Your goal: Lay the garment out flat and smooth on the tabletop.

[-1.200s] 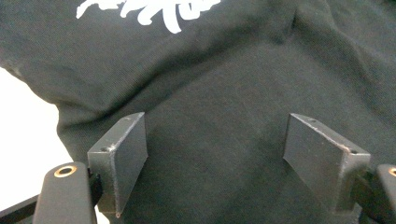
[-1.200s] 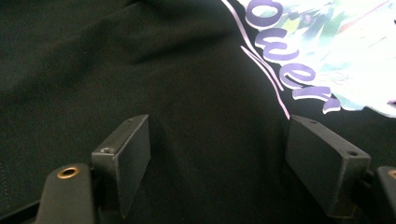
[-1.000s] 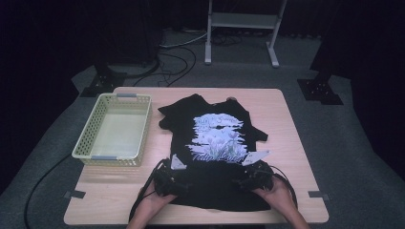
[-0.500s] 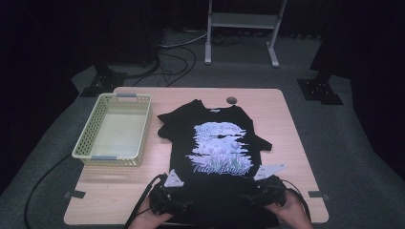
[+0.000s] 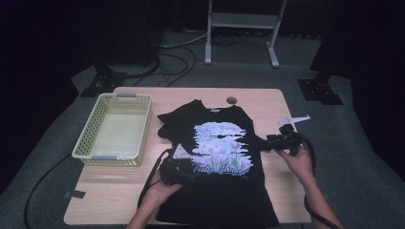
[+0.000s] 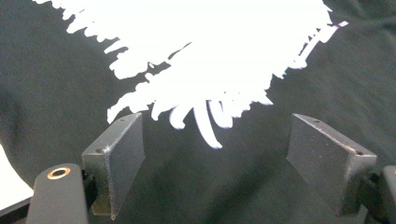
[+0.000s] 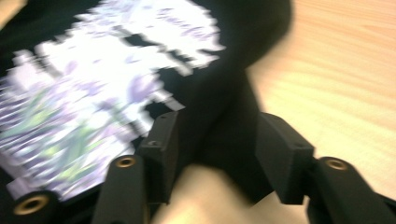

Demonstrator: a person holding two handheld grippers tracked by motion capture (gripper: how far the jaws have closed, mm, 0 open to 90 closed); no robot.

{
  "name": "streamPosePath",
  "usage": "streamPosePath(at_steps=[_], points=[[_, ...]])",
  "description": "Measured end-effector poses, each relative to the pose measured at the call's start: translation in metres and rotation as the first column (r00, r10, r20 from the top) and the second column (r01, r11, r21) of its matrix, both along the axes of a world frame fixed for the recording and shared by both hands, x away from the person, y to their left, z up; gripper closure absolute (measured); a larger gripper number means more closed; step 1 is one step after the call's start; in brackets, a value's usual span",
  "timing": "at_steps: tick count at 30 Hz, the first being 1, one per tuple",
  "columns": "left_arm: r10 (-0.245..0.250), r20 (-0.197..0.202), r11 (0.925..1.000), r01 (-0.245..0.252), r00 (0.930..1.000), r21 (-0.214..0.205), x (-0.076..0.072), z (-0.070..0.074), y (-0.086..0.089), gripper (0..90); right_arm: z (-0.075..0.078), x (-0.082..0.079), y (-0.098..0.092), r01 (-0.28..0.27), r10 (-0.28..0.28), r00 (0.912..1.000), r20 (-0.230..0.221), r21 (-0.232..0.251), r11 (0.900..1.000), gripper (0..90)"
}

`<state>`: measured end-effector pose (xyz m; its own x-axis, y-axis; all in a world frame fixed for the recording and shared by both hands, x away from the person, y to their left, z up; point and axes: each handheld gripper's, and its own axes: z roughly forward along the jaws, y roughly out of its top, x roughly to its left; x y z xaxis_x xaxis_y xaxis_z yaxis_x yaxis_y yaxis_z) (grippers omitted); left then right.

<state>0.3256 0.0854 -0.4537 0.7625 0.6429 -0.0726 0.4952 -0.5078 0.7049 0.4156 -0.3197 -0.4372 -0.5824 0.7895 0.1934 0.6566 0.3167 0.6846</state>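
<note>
1. The black T-shirt [image 5: 217, 157] is lying flat, print side up, across the middle and near part of the wooden table [image 5: 267, 98], collar toward the far edge and hem toward the person.
2. The right gripper [image 5: 273, 143] is sitting at the shirt's right edge where the sleeve lies. In the right gripper view its jaws have just been closing and are straddling a fold of black sleeve cloth [image 7: 219, 126]; that view is blurred, so I am judging the pads are not yet pressing.
3. The left gripper [image 5: 188, 177] is hovering over the lower left of the shirt, jaws spread wide and holding nothing; the left gripper view is showing only flat cloth and the white print [image 6: 205, 60] between them.
4. Risk: the right jaws may be catching only the top layer or a thin edge, so the sleeve could be slipping out once pulled.
5. Risk: with the left gripper not pinning the cloth, any pull on the right could be dragging the whole shirt and bunching the print.
6. The yellow basket [image 5: 86, 143] is standing at the left of the table, just beside the shirt's left sleeve, so it could be blocking a wide leftward sweep.
7. The trailing cable [image 5: 154, 174] of the left gripper is lying over the shirt's left edge and could be snagging a fold.
</note>
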Motion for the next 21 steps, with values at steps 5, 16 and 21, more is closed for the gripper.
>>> streamPosePath(at_steps=[5, 16, 21], points=[[0.014, -0.017, 0.9999, -0.014, 0.9998, 0.006, 0.013, -0.005, -0.002, 18.9, -0.011, 0.028, 0.002, 0.054, -0.056, 0.9976, -0.041, -0.048, 0.9974, 57.2], [0.014, -0.032, 0.9998, -0.014, 0.9994, 0.013, 0.015, -0.010, -0.001, 18.9, -0.023, 0.040, 0.017, 0.050, -0.061, 0.9956, -0.071, -0.154, 0.9868, 73.4], [0.019, -0.033, 0.9998, -0.019, 0.9993, 0.011, 0.016, -0.011, 0.000, 18.9, -0.021, 0.038, 0.025, 0.019, -0.033, 0.9966, -0.075, -0.184, 0.9828, 86.5]])
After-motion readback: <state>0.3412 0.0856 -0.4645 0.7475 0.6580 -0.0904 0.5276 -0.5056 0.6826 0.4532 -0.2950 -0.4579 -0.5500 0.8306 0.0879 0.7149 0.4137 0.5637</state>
